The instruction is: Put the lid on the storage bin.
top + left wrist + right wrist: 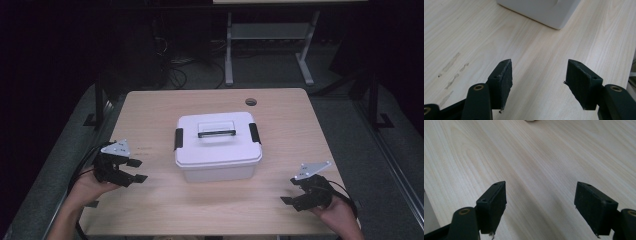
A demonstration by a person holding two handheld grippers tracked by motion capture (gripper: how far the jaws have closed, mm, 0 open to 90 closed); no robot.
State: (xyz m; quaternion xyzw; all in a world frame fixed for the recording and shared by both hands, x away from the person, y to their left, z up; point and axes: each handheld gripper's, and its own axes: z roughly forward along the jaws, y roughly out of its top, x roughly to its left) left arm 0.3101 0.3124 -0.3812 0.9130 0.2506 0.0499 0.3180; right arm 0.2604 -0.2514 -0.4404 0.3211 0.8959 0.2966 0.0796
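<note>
A white box (218, 146) with a lid, a handle on top and a black latch at each end sits near the middle of the wooden surface (280, 107). The left claw (138, 170) rests low at the near left of the surface, pointing toward the box, well apart from it; its jaws stand apart with nothing between them. In the left gripper view a corner of the box shows ahead of the jaws. The right claw (289, 190) sits at the near right, also clear of the box, its jaws likewise spread over bare wood.
</note>
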